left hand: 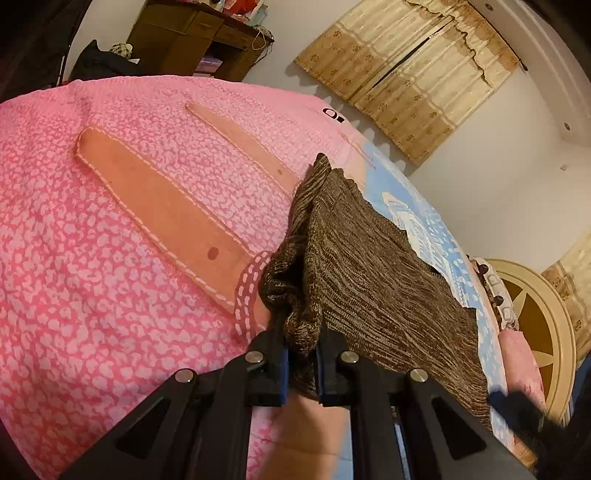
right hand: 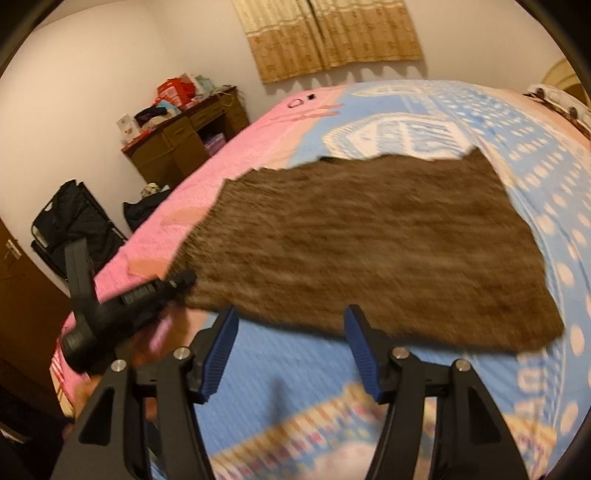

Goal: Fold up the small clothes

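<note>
Left gripper (left hand: 301, 354), left wrist view: jaws clamped tight on a bunched corner of the brown knit garment (left hand: 369, 277), blue pads (left hand: 283, 373) pressing the wad from both sides. Rest of the knit fans away to the right, lying over the bedspread (left hand: 92, 258), pink on the left w/ two peach strips, blue-and-white on the right. Curtain (left hand: 406, 81) on the far wall, wooden desk (left hand: 195, 33) top left.

Right wrist view: right gripper (right hand: 290, 350) stands wide apart, nothing btwn the blue pads (right hand: 221, 354), just short of the knit's near edge. Garment (right hand: 369, 251) spread roughly flat across the bed, mostly on the blue part (right hand: 295, 384). Left gripper (right hand: 184, 280) at its near-left corner, tips against the fabric. Picture is blurred.
</note>
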Tool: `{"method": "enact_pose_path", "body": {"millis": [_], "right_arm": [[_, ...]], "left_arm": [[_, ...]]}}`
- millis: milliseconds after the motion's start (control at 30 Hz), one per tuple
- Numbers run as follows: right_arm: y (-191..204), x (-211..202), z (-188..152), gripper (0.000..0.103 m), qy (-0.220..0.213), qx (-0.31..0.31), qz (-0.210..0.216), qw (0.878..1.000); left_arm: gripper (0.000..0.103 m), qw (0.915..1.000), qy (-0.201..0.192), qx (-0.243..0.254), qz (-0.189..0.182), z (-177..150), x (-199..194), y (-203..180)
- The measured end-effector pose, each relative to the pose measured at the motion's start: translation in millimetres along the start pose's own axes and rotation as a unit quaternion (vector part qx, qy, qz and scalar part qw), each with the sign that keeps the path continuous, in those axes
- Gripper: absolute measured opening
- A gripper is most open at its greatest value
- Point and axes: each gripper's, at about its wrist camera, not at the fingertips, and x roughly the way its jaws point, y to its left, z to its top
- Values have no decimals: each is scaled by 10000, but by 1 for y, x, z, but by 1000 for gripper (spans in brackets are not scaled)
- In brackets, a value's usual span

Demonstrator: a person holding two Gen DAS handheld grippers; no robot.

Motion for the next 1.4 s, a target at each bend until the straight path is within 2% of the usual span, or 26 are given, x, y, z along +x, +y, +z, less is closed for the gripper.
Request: {"method": "enact_pose_path", "body": {"millis": [200, 367, 533, 667, 867, 1000, 1033, 1133, 1267, 1400], "right_arm": [[22, 48, 48, 66, 26, 183, 449, 9988], [51, 107, 80, 66, 304, 147, 709, 9969], [79, 165, 100, 66, 526, -98, 493, 9973], [98, 199, 102, 66, 803, -423, 283, 9955], [116, 209, 94, 66, 827, -1200, -239, 9890], [126, 212, 87, 42, 835, -1801, -745, 9773], [127, 213, 87, 33, 847, -1877, -764, 9756], [125, 211, 87, 19, 850, -1972, -804, 9734], [105, 202, 94, 15, 713, -1426, -412, 9863], [91, 190, 101, 15, 632, -934, 75, 9936]], "left_arm": [[10, 9998, -111, -43, -176, -4, -5, 10], [10, 9991, -201, -99, -354, -12, -13, 18], [10, 9988, -217, -131, -418, -16, -18, 23], [9, 9982, -217, -244, -503, -18, -22, 29], [9, 9986, -195, -181, -451, -22, -25, 30], [9, 9986, -160, -155, -477, -21, -25, 28], [9, 9986, -147, -148, -483, -21, -25, 27], [9, 9983, -132, -146, -547, -20, -27, 28], [8, 9982, -141, -87, -572, -22, -30, 27], [8, 9976, -105, -46, -678, -22, -31, 20]]}}
